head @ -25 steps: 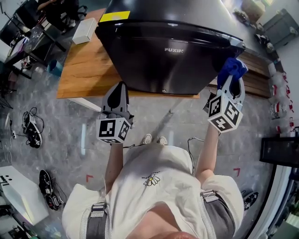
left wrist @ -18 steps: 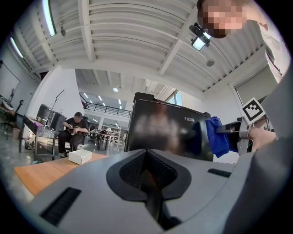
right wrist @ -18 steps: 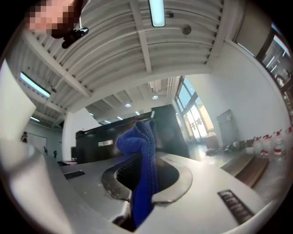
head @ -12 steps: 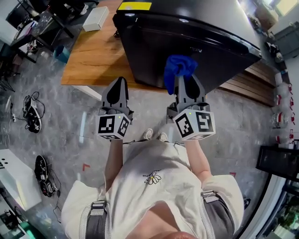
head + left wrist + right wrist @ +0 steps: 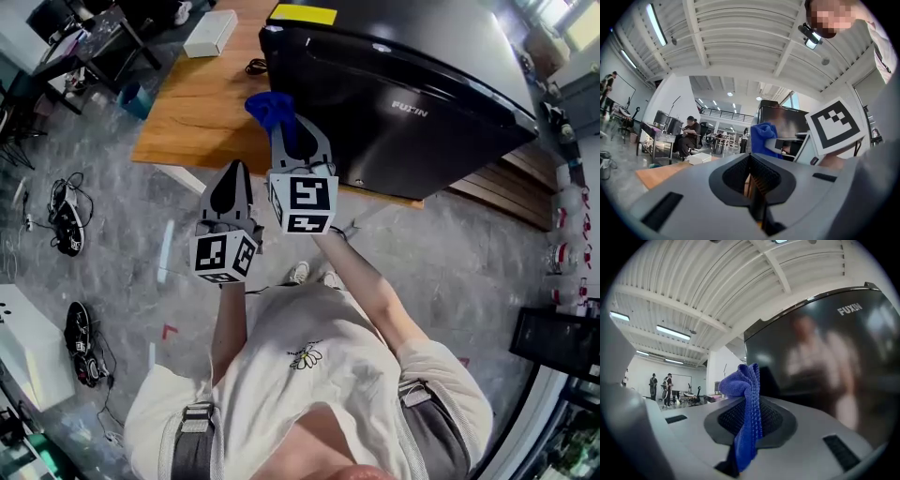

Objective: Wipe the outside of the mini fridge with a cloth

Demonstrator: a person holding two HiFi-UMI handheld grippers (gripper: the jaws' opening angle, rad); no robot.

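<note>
Beside the glossy fridge (image 5: 422, 103), right gripper (image 5: 288, 133) pinches nubby blue cloth (image 5: 266, 107)

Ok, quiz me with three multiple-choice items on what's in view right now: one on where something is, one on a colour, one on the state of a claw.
1. Where does the fridge stand?
A. on the wooden table
B. on the floor
C. on a chair

2. What colour is the cloth?
A. white
B. blue
C. yellow

3. How is the left claw?
A. shut on the cloth
B. wide open
C. shut with nothing in it

Answers:
1 A: the head view shows the tabletop running under the fridge's front edge.
2 B: the fabric pinched in the right claw is plainly blue.
3 C: its jaws meet in the left gripper view, with nothing between them.
</note>
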